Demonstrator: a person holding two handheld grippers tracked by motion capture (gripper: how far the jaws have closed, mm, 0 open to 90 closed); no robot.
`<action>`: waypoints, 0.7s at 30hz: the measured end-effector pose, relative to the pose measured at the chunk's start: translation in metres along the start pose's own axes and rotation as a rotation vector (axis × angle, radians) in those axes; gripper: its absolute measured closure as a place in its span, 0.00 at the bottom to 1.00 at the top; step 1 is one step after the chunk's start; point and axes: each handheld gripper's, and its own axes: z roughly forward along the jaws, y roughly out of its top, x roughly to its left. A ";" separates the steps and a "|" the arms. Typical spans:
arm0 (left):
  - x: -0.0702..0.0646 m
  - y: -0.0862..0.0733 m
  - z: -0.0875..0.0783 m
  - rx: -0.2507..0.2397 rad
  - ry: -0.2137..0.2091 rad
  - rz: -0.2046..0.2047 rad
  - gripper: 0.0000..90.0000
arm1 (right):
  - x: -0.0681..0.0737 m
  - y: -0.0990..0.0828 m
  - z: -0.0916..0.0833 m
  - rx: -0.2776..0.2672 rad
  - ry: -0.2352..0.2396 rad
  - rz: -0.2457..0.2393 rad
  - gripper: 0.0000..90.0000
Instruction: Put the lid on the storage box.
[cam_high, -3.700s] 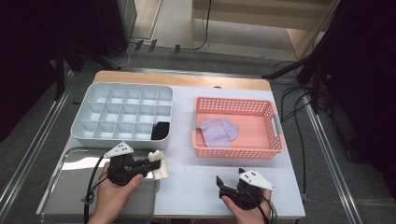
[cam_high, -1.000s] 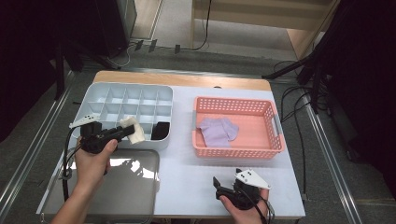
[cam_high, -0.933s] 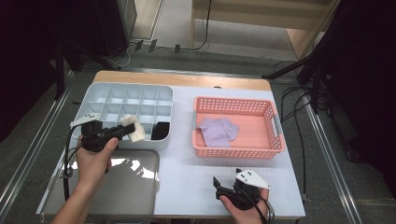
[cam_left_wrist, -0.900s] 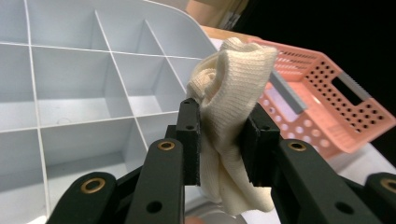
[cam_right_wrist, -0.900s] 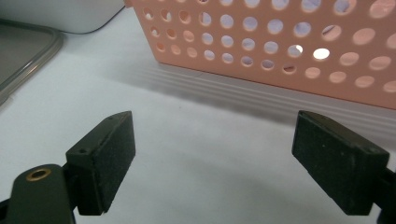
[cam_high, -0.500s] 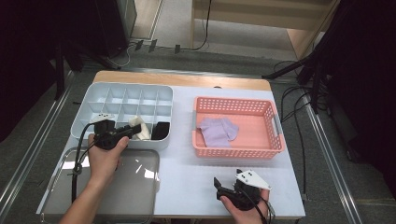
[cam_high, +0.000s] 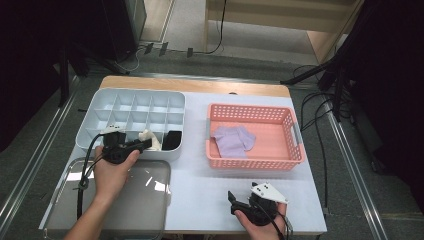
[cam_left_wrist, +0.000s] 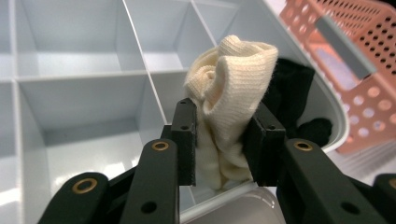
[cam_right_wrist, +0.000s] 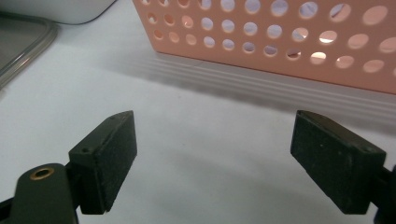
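Two grippers are at work, but the left gripper (cam_left_wrist: 219, 140) does the job: its jaws hold a rolled cream sock (cam_left_wrist: 229, 93) and have just been easing apart, though the pads (cam_left_wrist: 187, 140) appear to press the cloth on both sides. In the high view the sock (cam_high: 149, 140) sits over the front row of the grey divided tray (cam_high: 95, 107), in the cell just at 9 o'clock of the one holding a black sock (cam_high: 172, 140).

To finish the drop well, I would lower the roll until it rests on the cell floor, between the dividers rather than on top of one, then open fully and draw straight back so the knit does not snag a pad. Keep it off the black sock at 3 o'clock.

Near the table's front edge the right gripper (cam_high: 245, 206) rests with jaws wide and empty, facing the pink basket (cam_high: 290, 162), where a lilac cloth (cam_high: 232, 141) lies.
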 end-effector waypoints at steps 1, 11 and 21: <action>0.000 0.000 0.001 0.000 -0.001 0.003 0.76 | 0.000 0.000 0.000 -0.001 0.001 -0.002 0.17; -0.008 0.001 -0.004 -0.022 0.015 0.019 0.57 | 0.000 -0.001 0.002 0.003 0.002 -0.008 0.17; -0.003 0.002 0.000 0.017 0.018 0.001 0.82 | 0.000 -0.001 0.001 0.006 0.006 -0.012 0.18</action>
